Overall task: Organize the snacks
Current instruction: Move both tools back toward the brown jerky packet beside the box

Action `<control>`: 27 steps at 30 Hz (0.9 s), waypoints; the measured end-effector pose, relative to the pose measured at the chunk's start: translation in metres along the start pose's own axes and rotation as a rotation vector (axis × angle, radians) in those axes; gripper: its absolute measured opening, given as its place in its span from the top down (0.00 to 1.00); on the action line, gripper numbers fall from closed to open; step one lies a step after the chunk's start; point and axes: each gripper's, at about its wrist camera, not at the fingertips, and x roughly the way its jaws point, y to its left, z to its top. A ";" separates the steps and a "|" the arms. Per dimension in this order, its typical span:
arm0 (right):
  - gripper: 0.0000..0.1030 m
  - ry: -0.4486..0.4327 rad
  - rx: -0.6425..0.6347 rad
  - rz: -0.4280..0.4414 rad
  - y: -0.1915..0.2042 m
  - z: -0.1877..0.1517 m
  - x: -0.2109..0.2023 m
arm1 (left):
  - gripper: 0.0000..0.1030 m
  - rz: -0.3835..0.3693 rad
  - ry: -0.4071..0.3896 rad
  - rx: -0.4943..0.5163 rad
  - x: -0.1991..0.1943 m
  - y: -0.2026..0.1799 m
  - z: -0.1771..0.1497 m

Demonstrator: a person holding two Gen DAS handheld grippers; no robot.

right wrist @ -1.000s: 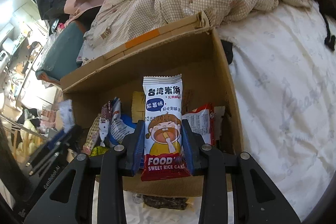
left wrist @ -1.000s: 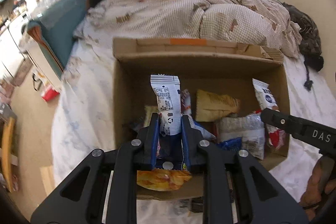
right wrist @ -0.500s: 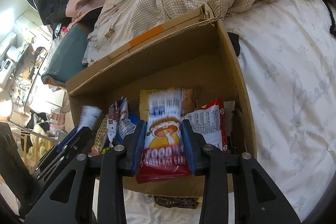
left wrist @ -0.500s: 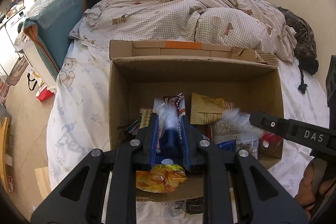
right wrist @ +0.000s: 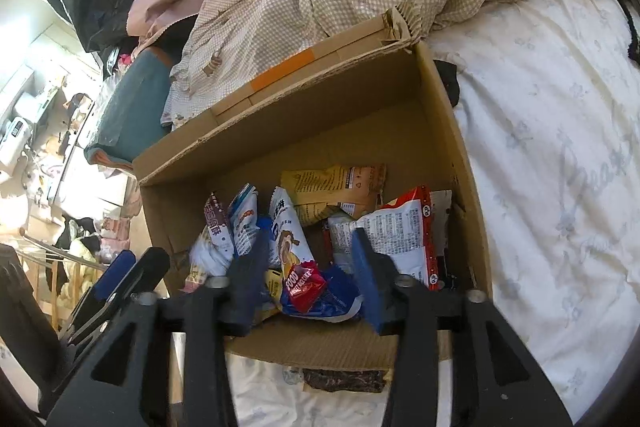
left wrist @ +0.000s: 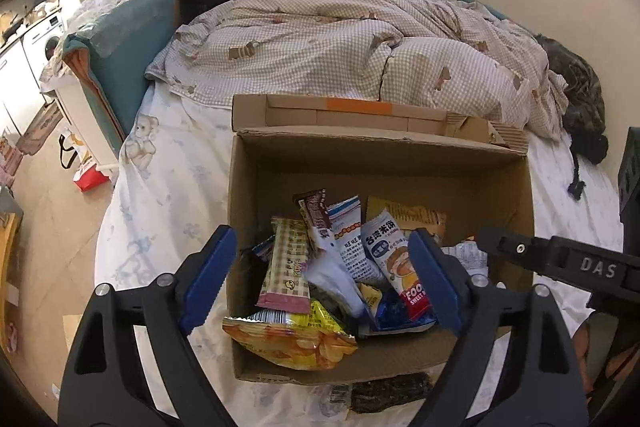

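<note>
Left wrist view: the left gripper (left wrist: pixel 322 277) hangs over the near edge of the cardboard box (left wrist: pixel 496 187) on the bed sheet (left wrist: pixel 168 187), jaws spread wide and holding nothing. Inside the box, left to right, lie a checked wafer pack (left wrist: pixel 288 267), a sweet rice cake packet (left wrist: pixel 396 263) and a tan bag (left wrist: pixel 416 217). A yellow chip bag (left wrist: pixel 292 339) drapes the front wall. The right gripper (right wrist: pixel 310 277) is also parted, empty, above the packets.

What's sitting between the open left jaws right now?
In the left wrist view, nothing is gripped: the left gripper frames loose snack packets lying in the cardboard box, including the rice cake packet.
</note>
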 end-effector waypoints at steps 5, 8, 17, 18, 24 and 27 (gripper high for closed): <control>0.37 -0.012 0.008 -0.007 0.000 0.000 -0.009 | 0.17 -0.021 0.024 -0.032 0.001 0.004 -0.002; 0.35 -0.021 -0.002 -0.017 0.000 -0.001 -0.010 | 0.17 -0.038 0.014 -0.037 -0.004 0.004 -0.003; 0.35 -0.025 0.022 -0.017 -0.001 -0.017 -0.024 | 0.17 -0.053 0.005 -0.055 -0.025 0.012 -0.013; 0.35 -0.027 0.022 -0.018 -0.001 -0.019 -0.026 | 0.17 -0.055 0.011 -0.058 -0.026 0.014 -0.014; 0.35 -0.016 0.019 -0.022 0.003 -0.037 -0.043 | 0.08 -0.064 0.005 -0.089 -0.046 0.024 -0.020; 0.35 -0.023 0.000 -0.039 0.004 -0.048 -0.053 | 0.04 -0.066 -0.004 -0.085 -0.057 0.030 -0.024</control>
